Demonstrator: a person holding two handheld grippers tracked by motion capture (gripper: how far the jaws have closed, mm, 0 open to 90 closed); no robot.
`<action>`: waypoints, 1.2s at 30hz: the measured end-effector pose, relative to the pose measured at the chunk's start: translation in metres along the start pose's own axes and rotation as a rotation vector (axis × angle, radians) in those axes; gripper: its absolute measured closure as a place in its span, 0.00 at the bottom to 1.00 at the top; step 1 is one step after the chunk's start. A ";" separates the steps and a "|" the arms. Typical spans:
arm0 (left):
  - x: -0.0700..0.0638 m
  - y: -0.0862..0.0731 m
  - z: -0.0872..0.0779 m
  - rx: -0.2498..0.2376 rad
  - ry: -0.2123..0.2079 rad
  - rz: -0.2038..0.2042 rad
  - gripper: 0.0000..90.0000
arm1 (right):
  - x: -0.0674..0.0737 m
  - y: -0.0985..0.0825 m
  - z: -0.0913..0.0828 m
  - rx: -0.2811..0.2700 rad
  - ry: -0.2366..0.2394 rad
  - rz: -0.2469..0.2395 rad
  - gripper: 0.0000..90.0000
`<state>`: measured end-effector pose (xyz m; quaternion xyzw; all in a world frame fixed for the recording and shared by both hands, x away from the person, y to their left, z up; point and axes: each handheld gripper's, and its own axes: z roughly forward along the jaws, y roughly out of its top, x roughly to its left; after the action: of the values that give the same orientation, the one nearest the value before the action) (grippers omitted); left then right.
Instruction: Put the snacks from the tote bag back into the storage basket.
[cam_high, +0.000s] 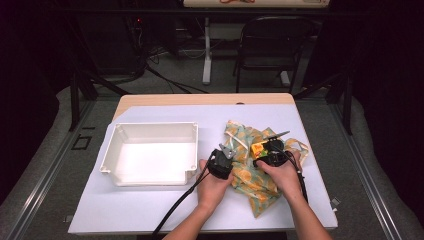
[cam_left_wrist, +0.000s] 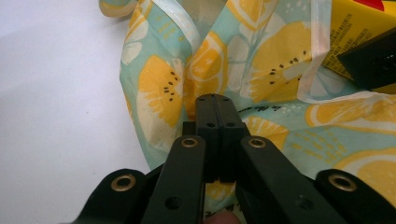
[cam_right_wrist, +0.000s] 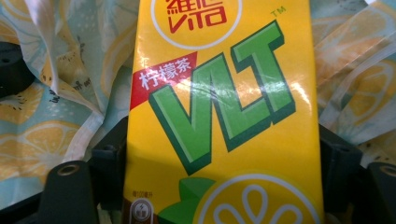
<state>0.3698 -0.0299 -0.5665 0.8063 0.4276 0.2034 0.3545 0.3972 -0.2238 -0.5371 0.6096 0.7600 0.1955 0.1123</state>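
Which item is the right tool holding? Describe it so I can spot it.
Look right of the white tray, on the lemon-print cloth bag. The right tool grips a yellow drink carton there, marked with big green VLT letters, unlike the soft cloth around it.

Bare table (cam_high: 150, 210) open near my forearms and behind white tray (cam_high: 150, 152). Tray blocked my left side; crumpled lemon-print bag (cam_high: 250, 175) and yellow carton (cam_right_wrist: 224, 116) crowded my right.

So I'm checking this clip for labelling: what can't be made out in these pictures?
- Drink carton: top and bottom cut off by the right gripper view's edges.
- Right tool: its pads hidden behind the carton in the right gripper view.
- Lemon-print bag: its inside is hidden by its own folds.
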 end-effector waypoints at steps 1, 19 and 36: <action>0.000 0.000 0.000 0.000 0.000 0.000 1.00 | 0.000 0.000 0.000 -0.011 0.001 -0.007 0.29; 0.000 0.000 0.000 0.000 0.000 0.001 1.00 | -0.007 -0.022 -0.020 -0.331 0.045 -0.037 0.37; 0.000 -0.002 -0.006 -0.058 0.014 -0.011 0.97 | -0.002 -0.040 -0.043 -0.691 0.095 -0.090 0.37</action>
<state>0.3653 -0.0264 -0.5641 0.7917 0.4285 0.2196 0.3759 0.3449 -0.2396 -0.5157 0.4917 0.6795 0.4640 0.2849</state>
